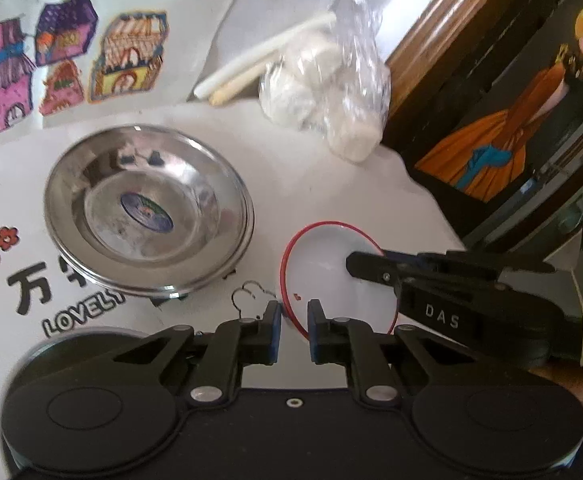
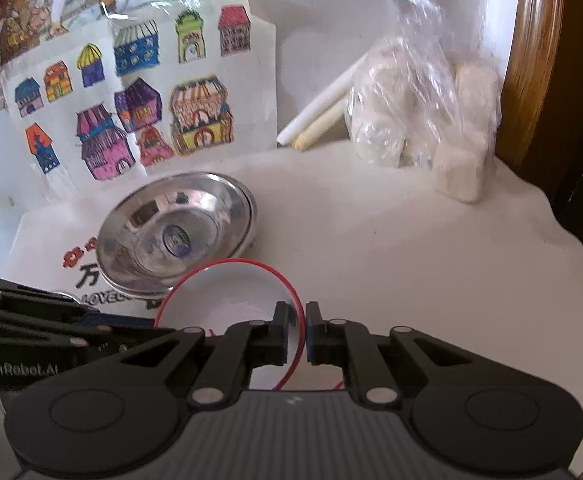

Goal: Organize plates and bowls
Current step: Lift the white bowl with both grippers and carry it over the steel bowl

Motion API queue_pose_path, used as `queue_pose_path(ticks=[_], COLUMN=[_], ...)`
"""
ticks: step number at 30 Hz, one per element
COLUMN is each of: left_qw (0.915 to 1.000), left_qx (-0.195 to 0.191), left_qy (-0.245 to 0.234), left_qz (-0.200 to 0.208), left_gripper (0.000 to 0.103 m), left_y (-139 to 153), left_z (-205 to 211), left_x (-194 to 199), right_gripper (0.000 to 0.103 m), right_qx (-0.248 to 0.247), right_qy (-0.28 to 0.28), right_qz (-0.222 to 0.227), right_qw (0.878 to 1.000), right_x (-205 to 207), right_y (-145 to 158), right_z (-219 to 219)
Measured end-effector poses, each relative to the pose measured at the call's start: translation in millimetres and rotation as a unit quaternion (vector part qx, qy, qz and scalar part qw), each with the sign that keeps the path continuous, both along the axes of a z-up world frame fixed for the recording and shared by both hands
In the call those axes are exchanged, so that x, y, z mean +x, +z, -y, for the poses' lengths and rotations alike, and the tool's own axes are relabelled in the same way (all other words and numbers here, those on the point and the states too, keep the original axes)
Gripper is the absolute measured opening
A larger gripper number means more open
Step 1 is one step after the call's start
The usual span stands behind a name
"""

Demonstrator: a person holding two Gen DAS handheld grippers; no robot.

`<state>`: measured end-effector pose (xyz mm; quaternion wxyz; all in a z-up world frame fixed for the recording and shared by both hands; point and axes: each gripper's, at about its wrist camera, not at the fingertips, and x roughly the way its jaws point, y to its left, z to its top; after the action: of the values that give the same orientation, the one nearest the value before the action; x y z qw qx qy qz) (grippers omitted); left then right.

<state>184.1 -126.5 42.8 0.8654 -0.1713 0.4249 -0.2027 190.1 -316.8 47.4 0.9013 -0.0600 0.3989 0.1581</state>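
I've got the red-rimmed white bowl (image 1: 323, 276) pinched from both sides on the white table (image 2: 431, 280), so the trick now is to lift it level, both hands together, and carry it over to the steel plates (image 1: 147, 212) without letting the rim slip. Far left of my view sits that stack of steel plates, at least two rims showing, just beside the bowl and, I judge, the place it should go. Next across, my left gripper (image 1: 293, 330) has its blue pads drawn in close about the bowl's near rim; the rim runs between them and I read that as clamped on. Then the bowl itself, tilted in the left wrist view, so I'd level it before moving. On its far side my right gripper (image 2: 304, 330) is pinched tight on the red rim. Further right stand the clear bag of white lumps (image 1: 331, 80) and two pale sticks (image 1: 251, 68) against the wall, well apart from my path. Nothing stands between bowl and plates; the risk is the thin rim twisting if one hand leads.
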Motion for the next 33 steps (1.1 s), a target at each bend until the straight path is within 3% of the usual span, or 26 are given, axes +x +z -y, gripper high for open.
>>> queue_pose_path(ticks=[16, 33], left_qw=[0.9988, 0.9985], left_qx=[-0.019, -0.015], left_qy=[0.039, 0.050], left_qz=[0.021, 0.013], left_gripper=[0.013, 0.013], left_y=[25, 15], left_z=[-66, -118], left_x=[-35, -78], right_gripper=[0.006, 0.007], right_qx=[0.006, 0.011], right_qy=[0.040, 0.072], right_qz=[0.022, -0.012], right_qw=[0.999, 0.997], right_x=[-32, -73], right_y=[27, 19], right_z=[-54, -102])
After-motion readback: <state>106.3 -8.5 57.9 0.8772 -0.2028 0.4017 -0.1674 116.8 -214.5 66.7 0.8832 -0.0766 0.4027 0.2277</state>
